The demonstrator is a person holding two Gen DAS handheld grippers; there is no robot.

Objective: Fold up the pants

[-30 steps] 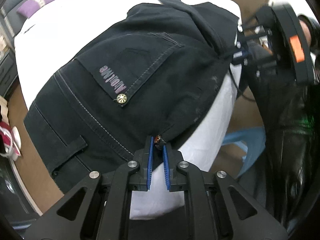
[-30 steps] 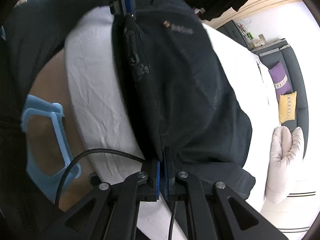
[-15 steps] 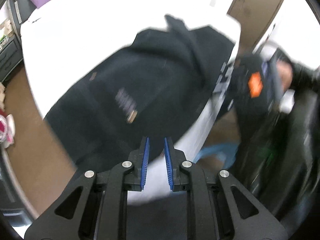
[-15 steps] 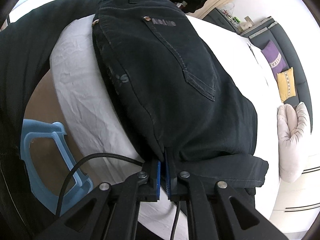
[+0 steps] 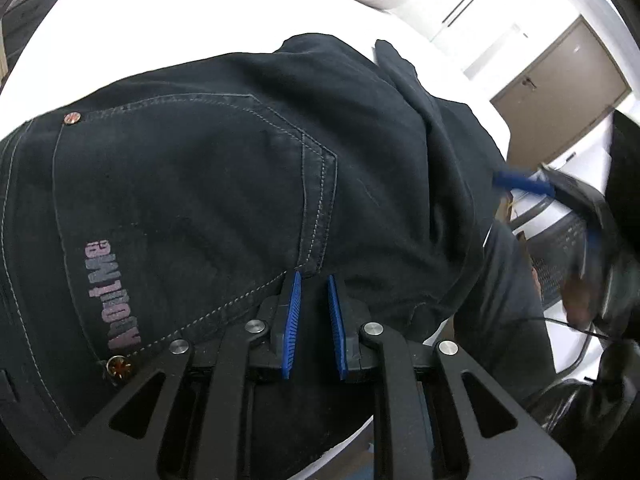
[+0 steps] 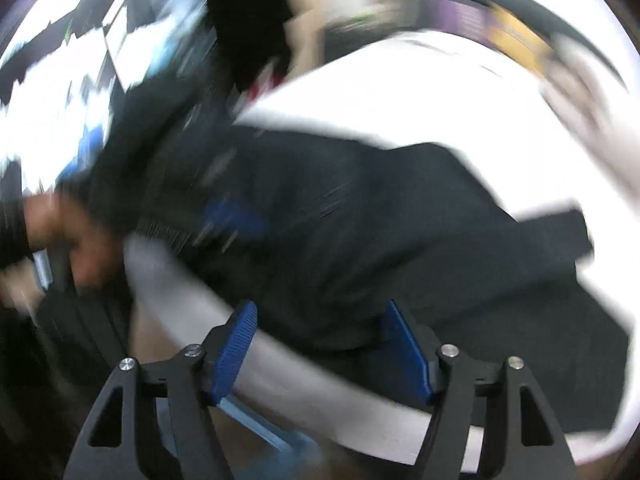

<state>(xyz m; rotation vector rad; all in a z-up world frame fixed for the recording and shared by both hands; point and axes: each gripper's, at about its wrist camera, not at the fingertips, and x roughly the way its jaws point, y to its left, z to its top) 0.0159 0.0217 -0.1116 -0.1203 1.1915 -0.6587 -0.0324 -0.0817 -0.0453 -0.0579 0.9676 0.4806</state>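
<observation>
White bedsheet (image 5: 168, 28) covers the whole bed, with a brown door (image 5: 560, 80) off at the far right in the left wrist view. So the black pants (image 5: 224, 184) are lying folded on the sheet near the bed's edge, back pocket facing up, pinkish lettering (image 5: 114, 296) and a couple of brass rivets showing on it.

Left gripper (image 5: 314, 280) sits right over the pocket's lower corner, blue pads only slightly apart, nothing pinched between them as far as I can see. Whether the tips actually touch the denim I can't tell.

Right wrist view is super blurry, but the right gripper (image 6: 320, 312) has its jaws opening wide, nothing clamped; the pants (image 6: 360, 220) and the edge of the sheet (image 6: 440, 100) sit beyond and below them. From the left camera the right gripper (image 5: 560, 216) is just a smear of black frame and blue pads off the bed's right side.
</observation>
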